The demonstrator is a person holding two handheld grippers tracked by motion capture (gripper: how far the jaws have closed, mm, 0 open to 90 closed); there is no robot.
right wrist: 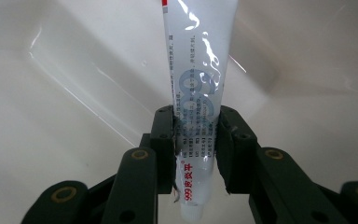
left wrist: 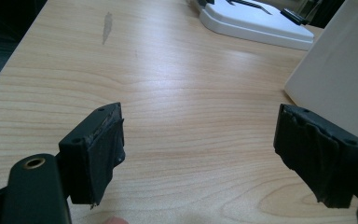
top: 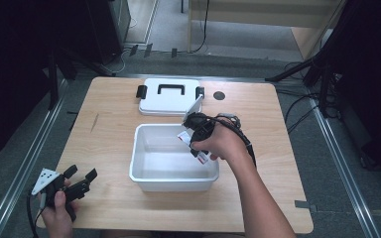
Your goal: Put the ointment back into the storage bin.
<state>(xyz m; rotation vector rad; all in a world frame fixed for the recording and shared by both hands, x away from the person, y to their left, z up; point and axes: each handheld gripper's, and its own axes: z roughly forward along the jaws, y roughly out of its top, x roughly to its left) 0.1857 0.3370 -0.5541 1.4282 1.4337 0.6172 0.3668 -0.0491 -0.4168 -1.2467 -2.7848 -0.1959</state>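
Right gripper [right wrist: 196, 140]: jaws clamped on a white tube [right wrist: 196, 88] with blue and red print; it runs up from between the pads, cap end low toward the camera, crimped end out of frame at top. Behind the tube, the right gripper view gives the glossy white inside of a bin [right wrist: 51, 93], nothing lying in the part that shows. High view adds placement: right gripper [top: 196, 130] held over the bin's [top: 140, 171] far right corner, tube [top: 184, 138] poking out on both sides of the hand [top: 223, 144], above the interior. Print on the tube readable only up close, not from above.

Left gripper [left wrist: 200, 144]: jaws wide apart, nothing between them, bare wooden table [left wrist: 168, 93] under the gap. The left gripper view also catches the bin's outer white wall [left wrist: 340, 74] at right and a white lid [left wrist: 256, 21] farther off. High view: left gripper [top: 82, 179] at the near left of the table [top: 109, 134], well apart from the bin, grey three-cornered plate [top: 44, 180] on top. Lid [top: 168, 96] with black handle and side latches lies flat just beyond the bin. A dark round mark [top: 219, 95] sits on the table right of the lid.
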